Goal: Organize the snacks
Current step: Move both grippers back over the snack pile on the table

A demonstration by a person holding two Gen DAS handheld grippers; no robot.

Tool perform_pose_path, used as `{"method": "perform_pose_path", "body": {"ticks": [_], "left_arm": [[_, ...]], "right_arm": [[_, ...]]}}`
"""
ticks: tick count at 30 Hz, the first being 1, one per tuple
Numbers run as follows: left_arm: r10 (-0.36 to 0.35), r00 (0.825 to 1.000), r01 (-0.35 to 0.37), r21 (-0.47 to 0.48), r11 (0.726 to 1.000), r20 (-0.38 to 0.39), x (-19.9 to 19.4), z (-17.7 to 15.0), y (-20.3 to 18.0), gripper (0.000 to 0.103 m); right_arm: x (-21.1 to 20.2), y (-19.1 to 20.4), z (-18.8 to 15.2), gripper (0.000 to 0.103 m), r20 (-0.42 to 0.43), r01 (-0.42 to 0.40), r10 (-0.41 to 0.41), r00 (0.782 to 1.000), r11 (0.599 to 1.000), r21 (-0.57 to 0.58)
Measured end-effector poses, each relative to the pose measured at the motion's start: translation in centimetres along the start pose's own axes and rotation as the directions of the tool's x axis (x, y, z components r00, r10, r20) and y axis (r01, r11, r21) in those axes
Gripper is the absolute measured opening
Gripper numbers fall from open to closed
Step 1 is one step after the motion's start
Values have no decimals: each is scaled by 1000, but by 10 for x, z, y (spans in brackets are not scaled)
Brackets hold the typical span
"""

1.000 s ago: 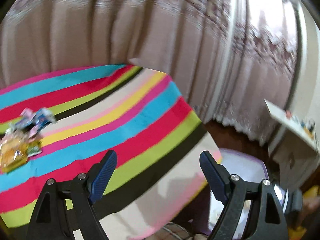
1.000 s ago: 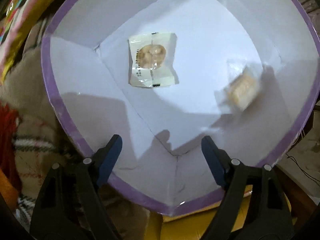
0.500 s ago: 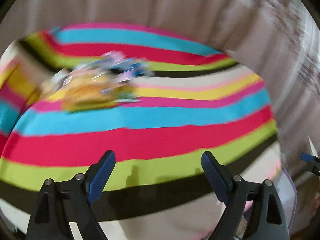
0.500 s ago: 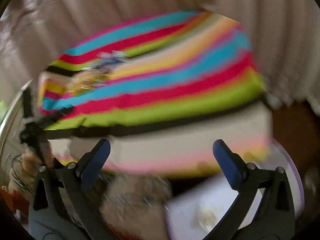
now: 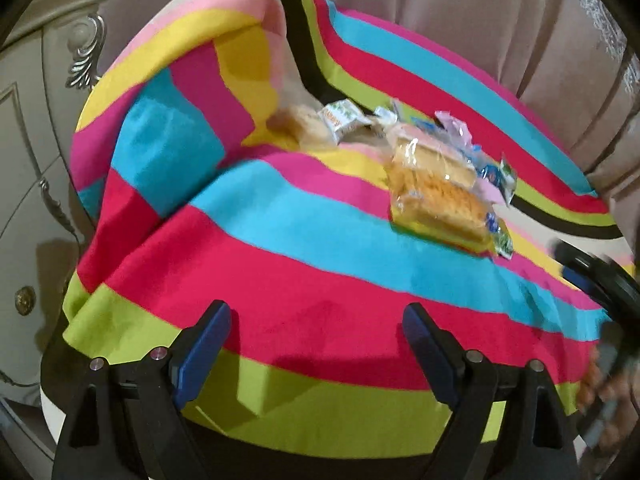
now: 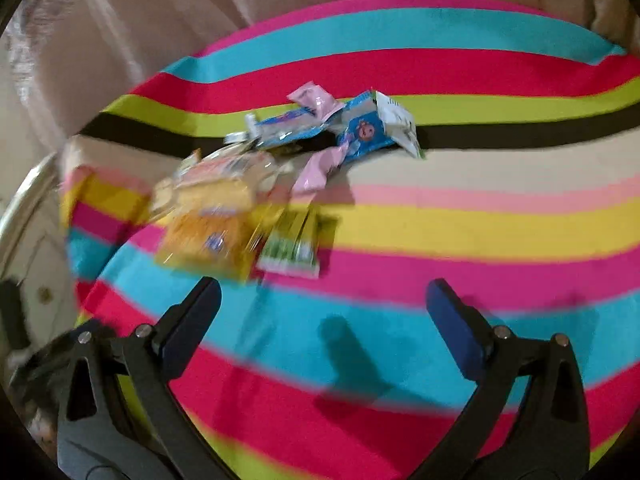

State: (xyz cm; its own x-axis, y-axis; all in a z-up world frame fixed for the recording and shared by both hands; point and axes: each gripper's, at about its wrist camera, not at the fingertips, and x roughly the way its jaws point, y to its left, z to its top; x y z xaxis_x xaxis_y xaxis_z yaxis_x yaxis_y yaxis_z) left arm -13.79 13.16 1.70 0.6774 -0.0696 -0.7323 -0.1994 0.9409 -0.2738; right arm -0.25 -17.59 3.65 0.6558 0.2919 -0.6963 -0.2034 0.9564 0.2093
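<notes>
Both wrist views look down on a striped cloth (image 5: 304,280). The left gripper (image 5: 316,332) hangs over the red stripe, jaws wide apart and empty; the right gripper (image 6: 324,312) hangs over the blue stripe, likewise spread wide with nothing between its pads. The heap of snack packets (image 6: 256,184) lies ahead of both on the cloth, near its folded corner, clear of either tool. A curtain (image 6: 140,20) hangs behind.

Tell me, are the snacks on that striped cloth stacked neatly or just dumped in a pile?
Dumped in a loose pile. The snack packets overlap at odd angles on the striped cloth.
</notes>
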Motion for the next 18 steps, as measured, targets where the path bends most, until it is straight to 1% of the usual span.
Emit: {"method": "perform_pose_path", "body": {"ticks": [2, 4, 6, 7, 8, 9, 11, 12, 13, 14, 15, 16, 18], "left_arm": [[-19, 1000, 19, -1, 1000, 12, 0, 2, 0, 89], [-28, 999, 28, -3, 1000, 26, 0, 7, -3, 89], [-26, 999, 26, 10, 1000, 37, -1, 12, -8, 89], [-20, 999, 19, 21, 1000, 38, 0, 16, -12, 89], [-19, 999, 18, 29, 999, 36, 1, 19, -15, 89], [-22, 999, 21, 37, 999, 32, 3, 21, -18, 89], [-22, 999, 20, 59, 998, 26, 5, 27, -26, 89], [-22, 999, 20, 69, 997, 24, 6, 29, -31, 89], [-23, 1000, 22, 78, 997, 20, 9, 31, -35, 89], [-26, 1000, 25, 88, 996, 10, 12, 34, -41, 89], [-36, 999, 37, 102, 994, -8, 18, 38, -49, 89], [-48, 999, 50, 107, 993, -20, 22, 41, -54, 89], [-64, 997, 68, 108, 992, -41, 35, 44, -65, 89]], "right_arm": [[22, 6, 12, 101, -13, 27, -27, 1000, 1000, 1], [44, 12, 22, 101, -32, 37, -37, 999, 999, -7], [61, 20, 26, 101, -60, 55, -58, 997, 998, -44], [70, 25, 26, 100, -82, 92, -99, 992, 993, -78], [74, 26, 25, 100, -84, 109, -117, 990, 990, -94], [76, 25, 25, 99, -71, 100, -107, 992, 991, -90], [78, 18, 24, 84, -79, 91, -97, 992, 993, -70], [75, 16, 23, 53, -55, 136, -142, 988, 987, -90], [74, 15, 22, 47, -56, 172, -179, 982, 979, -106], [69, 8, 20, 45, -62, 161, -168, 984, 982, -101], [64, 2, 19, 43, -66, 131, -136, 989, 989, -74], [59, -5, 16, 42, -70, 119, -122, 990, 992, -49], [42, -19, 6, 42, -59, 135, -136, 989, 990, -27]]}}
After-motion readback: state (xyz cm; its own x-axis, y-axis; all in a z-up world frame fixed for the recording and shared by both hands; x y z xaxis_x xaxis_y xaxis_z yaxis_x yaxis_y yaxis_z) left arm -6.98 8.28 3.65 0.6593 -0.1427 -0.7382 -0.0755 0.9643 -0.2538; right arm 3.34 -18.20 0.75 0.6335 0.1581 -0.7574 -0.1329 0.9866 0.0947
